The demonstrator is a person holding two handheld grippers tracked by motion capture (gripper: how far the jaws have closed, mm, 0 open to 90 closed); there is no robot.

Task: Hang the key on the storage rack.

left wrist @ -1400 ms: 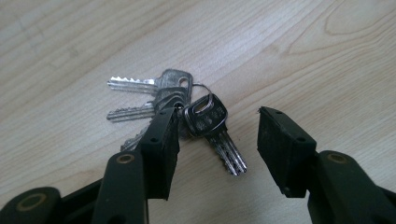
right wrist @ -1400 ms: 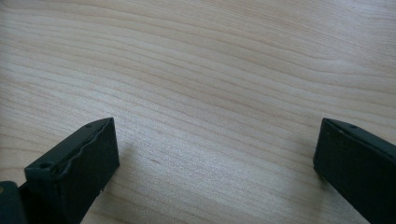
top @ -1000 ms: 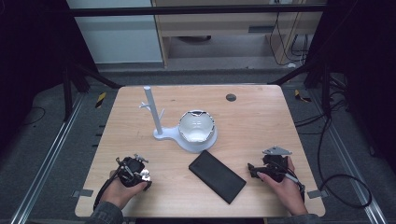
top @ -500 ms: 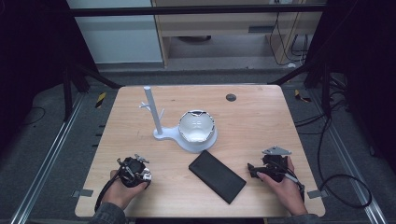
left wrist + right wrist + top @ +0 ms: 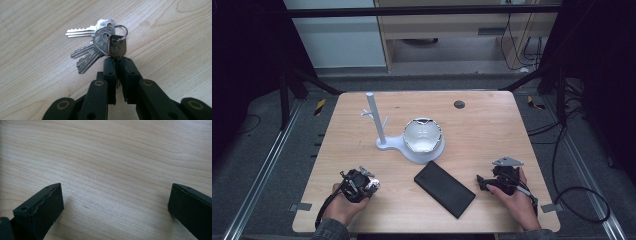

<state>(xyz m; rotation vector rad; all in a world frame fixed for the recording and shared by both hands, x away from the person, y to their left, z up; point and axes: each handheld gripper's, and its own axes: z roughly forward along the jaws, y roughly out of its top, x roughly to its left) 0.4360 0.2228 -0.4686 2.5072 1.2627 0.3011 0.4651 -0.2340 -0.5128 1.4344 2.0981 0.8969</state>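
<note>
Two claws rest low on the counter (image 5: 492, 120) in the high view: left claw (image 5: 371, 186) at 7 o'clock, right claw (image 5: 482, 181) at 5. Left gripper view: jaws have just closed, clamping one key of the key bunch (image 5: 100, 45); a thin pinch might slip when lifted. Right gripper view: jaws apart, empty

On the tabletop (image 5: 492, 125): white stand (image 5: 377, 120) beside a white bowl (image 5: 423, 136), black case (image 5: 444, 181) nearer the front edge, small dark disc (image 5: 459, 104) far back.
</note>
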